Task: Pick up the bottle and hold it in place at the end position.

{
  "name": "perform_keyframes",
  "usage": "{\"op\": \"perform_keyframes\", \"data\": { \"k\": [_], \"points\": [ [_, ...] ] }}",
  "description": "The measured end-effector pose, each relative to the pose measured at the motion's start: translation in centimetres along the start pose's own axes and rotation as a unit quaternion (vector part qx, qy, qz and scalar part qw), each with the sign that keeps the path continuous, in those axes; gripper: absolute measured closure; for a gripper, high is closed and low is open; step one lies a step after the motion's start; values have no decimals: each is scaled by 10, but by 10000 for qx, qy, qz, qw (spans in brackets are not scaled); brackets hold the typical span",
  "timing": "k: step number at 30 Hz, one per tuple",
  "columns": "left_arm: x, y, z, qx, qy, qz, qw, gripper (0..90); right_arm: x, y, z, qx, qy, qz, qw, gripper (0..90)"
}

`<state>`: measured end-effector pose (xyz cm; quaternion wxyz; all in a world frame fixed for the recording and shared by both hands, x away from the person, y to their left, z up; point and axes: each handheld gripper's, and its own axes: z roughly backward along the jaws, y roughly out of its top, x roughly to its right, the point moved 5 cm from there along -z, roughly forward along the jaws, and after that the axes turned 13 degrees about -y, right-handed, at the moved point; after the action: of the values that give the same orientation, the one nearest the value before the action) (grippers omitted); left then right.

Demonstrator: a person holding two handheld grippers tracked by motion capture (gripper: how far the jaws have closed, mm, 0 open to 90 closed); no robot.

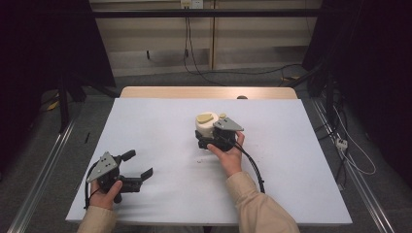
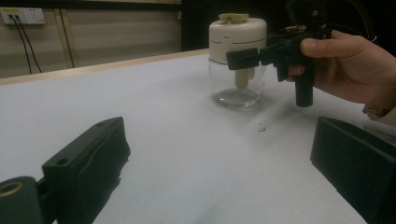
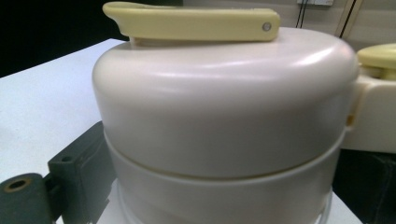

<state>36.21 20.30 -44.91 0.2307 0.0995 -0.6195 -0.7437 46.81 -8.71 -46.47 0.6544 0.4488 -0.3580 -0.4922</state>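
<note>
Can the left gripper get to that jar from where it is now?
Probably yes: the left gripper is open, with bare table between it and the jar, though the right gripper already flanks its lid.

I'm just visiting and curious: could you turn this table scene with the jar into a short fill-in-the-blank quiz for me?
1. The jar has a clear glass body and a ____ coloured lid.
2. The right gripper has its jaws around the jar's ____.
3. The left gripper is near the table's front-left corner with its jaws ____.
4. The jar stands on a ____ table.

Missing words: cream; lid; open; white
</note>
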Motion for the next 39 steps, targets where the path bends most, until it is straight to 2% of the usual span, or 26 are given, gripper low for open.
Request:
{"op": "perform_keyframes", "data": {
  "k": [8,13,22,30,33,39],
  "points": [
    [0,0,0,0,6,-4,10000,36,1,-2,2,-54,19,-3,10000,61],
    [1,0,-1,6,4,23,10000,36,4,-7,5,-79,70,-143,9998,58],
    [1,0,-1,-3,1,13,10000,36,6,-9,7,-111,87,-225,9996,56],
    [0,-1,-2,-27,-19,43,10000,36,6,-10,7,-100,87,-162,9998,56],
    [1,2,-6,58,-31,125,9999,36,7,-10,7,-102,97,-149,9998,56],
    [1,13,-21,57,-18,334,9994,42,7,-10,7,-97,99,-147,9998,56]
  ]
}}
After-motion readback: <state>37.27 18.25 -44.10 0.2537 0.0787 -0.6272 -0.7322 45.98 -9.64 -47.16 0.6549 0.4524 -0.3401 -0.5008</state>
